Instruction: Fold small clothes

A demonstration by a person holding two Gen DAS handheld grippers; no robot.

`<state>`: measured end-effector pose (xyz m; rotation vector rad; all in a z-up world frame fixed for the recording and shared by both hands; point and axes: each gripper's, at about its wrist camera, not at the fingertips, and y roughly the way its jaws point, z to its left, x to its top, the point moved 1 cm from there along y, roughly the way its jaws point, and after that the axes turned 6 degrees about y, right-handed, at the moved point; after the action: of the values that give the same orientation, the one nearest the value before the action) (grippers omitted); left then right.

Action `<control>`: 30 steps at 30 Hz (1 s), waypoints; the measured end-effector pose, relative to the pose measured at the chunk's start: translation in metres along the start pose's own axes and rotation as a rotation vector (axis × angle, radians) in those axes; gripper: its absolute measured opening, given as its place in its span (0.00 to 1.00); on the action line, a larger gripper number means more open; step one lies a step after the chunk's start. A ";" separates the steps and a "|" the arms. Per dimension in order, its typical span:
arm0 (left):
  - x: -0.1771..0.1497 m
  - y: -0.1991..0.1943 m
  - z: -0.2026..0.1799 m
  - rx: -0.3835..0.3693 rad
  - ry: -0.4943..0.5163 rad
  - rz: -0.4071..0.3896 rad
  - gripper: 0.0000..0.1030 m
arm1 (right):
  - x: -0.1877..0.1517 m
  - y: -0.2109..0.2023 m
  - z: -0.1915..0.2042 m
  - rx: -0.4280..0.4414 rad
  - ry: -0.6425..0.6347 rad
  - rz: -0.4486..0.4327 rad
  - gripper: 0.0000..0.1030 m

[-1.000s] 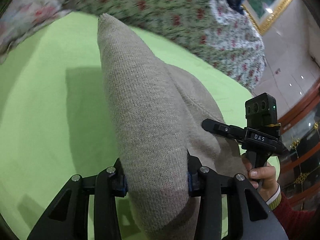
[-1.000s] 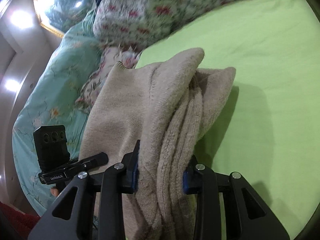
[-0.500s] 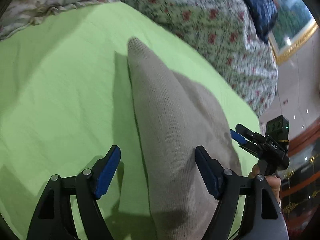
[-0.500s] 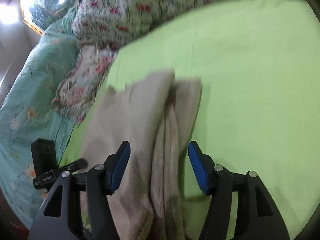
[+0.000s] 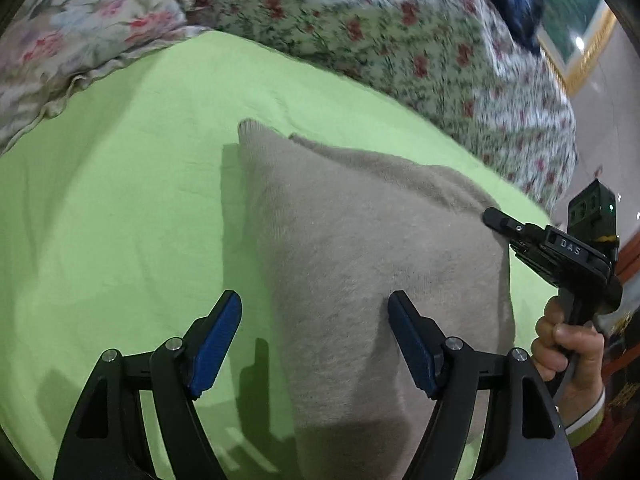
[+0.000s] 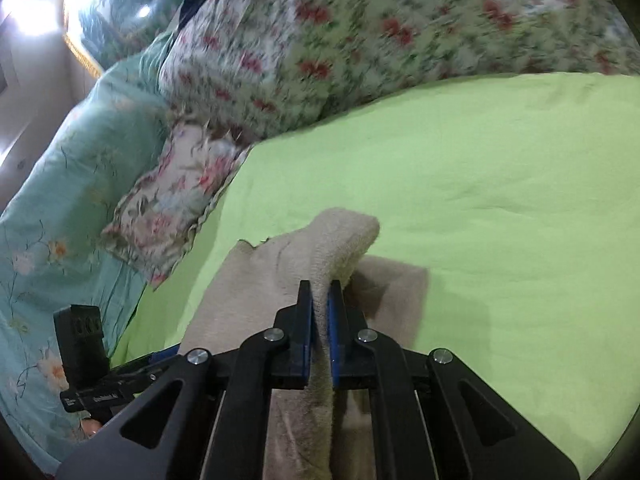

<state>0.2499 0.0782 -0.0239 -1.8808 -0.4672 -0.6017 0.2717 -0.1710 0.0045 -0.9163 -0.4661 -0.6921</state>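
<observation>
A beige knit garment point(image 5: 360, 248) lies folded on the lime-green sheet point(image 5: 120, 208). My left gripper point(image 5: 314, 312) is open just above it, its blue pads apart over the garment's near left edge. The right gripper point(image 5: 504, 224) shows at the garment's right edge in the left wrist view. In the right wrist view my right gripper point(image 6: 319, 292) is shut on a raised fold of the beige garment point(image 6: 340, 236), with more of it lying flat beside it. The left gripper point(image 6: 120, 380) shows at the lower left there.
Floral pillows point(image 5: 360, 28) and a floral cushion point(image 6: 176, 196) line the far edge of the sheet. A teal floral quilt point(image 6: 60, 184) lies to the left in the right wrist view. A framed picture point(image 5: 576, 24) hangs on the wall.
Both grippers let go of the garment half a second ago. The left has stayed open and drawn back; the right has since shut again on a fold. The garment now lies flatter.
</observation>
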 end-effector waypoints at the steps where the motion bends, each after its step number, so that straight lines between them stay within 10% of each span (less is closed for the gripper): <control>1: -0.002 0.005 -0.004 0.009 0.012 0.010 0.73 | -0.002 0.006 -0.008 -0.018 0.017 0.018 0.08; 8: -0.019 -0.012 -0.011 0.049 0.048 0.021 0.75 | -0.020 0.027 -0.033 -0.070 0.086 0.087 0.13; 15: -0.092 -0.080 -0.017 0.073 0.084 -0.027 0.75 | -0.053 -0.044 -0.018 -0.013 0.058 0.016 0.47; 21: -0.160 -0.087 -0.030 0.093 0.103 0.002 0.75 | -0.118 -0.072 -0.025 0.030 0.106 0.052 0.48; 30: -0.153 -0.065 -0.044 0.200 0.123 -0.065 0.75 | -0.152 -0.062 -0.027 0.026 0.116 0.082 0.48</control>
<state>0.0823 0.0552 -0.0544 -1.6339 -0.4905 -0.6841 0.1243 -0.1678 -0.0719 -0.8614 -0.3322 -0.6587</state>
